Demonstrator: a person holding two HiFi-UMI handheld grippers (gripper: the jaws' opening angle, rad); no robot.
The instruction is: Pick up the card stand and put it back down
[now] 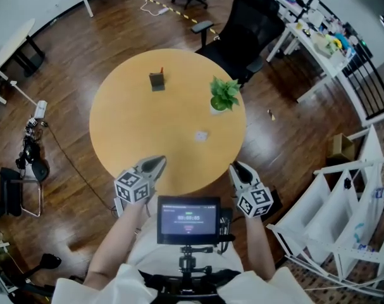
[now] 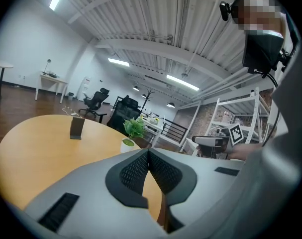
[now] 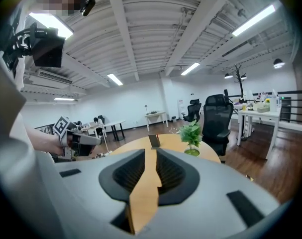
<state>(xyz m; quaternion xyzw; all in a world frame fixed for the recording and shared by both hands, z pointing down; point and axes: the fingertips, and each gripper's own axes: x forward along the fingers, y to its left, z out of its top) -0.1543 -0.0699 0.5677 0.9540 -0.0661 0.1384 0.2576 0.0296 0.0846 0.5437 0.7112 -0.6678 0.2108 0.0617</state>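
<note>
Now, in the head view, the card stand (image 1: 157, 80) sits upright on the far side of the round wooden counter (image 1: 122, 132), well apart from both grippers, with a potted plant (image 1: 224, 96) off to its right. The left gripper (image 1: 159, 162) and right gripper (image 1: 237, 168) hover at the near rim. The stand looks small, dark and stiff, probably light and easy to tip, so I'd pinch it across its two side faces, low down. Something red at its top is too small to name, and so is a pale scrap (image 1: 201, 135) nearer the person.

Through the left gripper view, the fingers (image 2: 133, 171) meet at their tips with nothing between them. The stand (image 2: 77, 127) shows beyond, left of the plant.

Through the right gripper view, the fingers (image 3: 126, 176) stand a narrow slit apart, empty, with bare counter showing through. The stand (image 3: 154, 141) lies nearly straight ahead, too small to show its detail.
</note>
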